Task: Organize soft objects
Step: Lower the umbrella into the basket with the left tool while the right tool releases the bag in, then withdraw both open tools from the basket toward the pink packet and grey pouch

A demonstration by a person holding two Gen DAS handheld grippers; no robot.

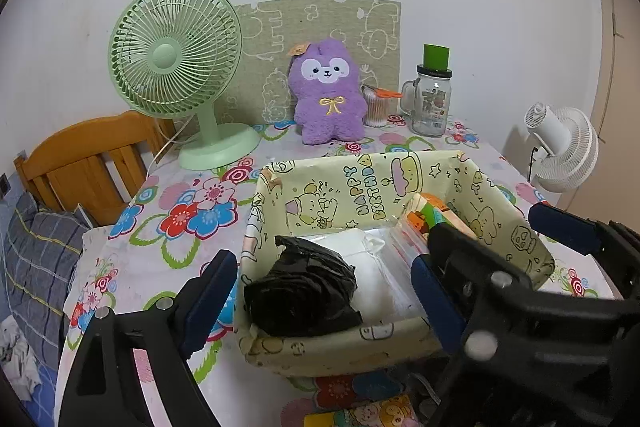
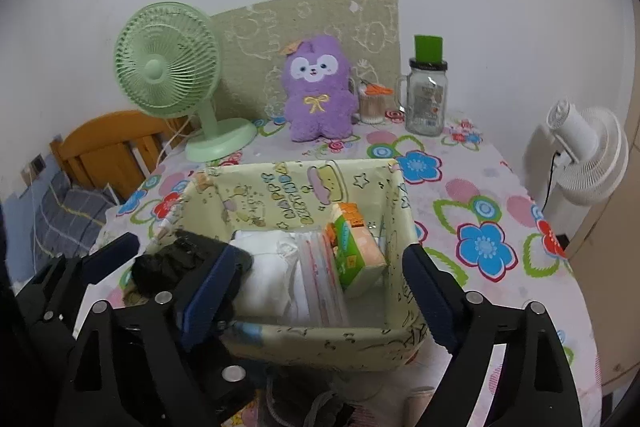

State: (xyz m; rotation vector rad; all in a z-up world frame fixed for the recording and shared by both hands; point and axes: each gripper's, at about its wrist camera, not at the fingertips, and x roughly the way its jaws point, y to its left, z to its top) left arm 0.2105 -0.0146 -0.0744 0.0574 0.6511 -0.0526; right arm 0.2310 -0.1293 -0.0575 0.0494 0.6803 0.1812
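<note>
A yellow cartoon-print box point(image 1: 360, 179) point(image 2: 300, 187) stands on the table right in front of both grippers. In it lie a crumpled black plastic bag point(image 1: 304, 291) point(image 2: 156, 267), a white soft pack point(image 1: 368, 267) point(image 2: 272, 267), a clear pink-striped pack point(image 2: 324, 279) and an orange-green tissue packet point(image 2: 356, 251) point(image 1: 432, 211). My left gripper point(image 1: 324, 295) is open over the box's near left part, above the black bag, with its pads clear of it. My right gripper point(image 2: 320, 295) is open over the near right part, touching nothing. A purple plush toy point(image 1: 326, 95) point(image 2: 316, 91) sits upright at the back.
A floral cloth point(image 1: 180, 219) covers the table. At the back stand a green fan point(image 1: 176, 51), a cotton-swab holder point(image 1: 376, 107) and a glass jar with a green lid point(image 1: 432, 99). A white fan point(image 1: 564, 147) is at the right, a wooden chair back point(image 1: 88, 163) at the left.
</note>
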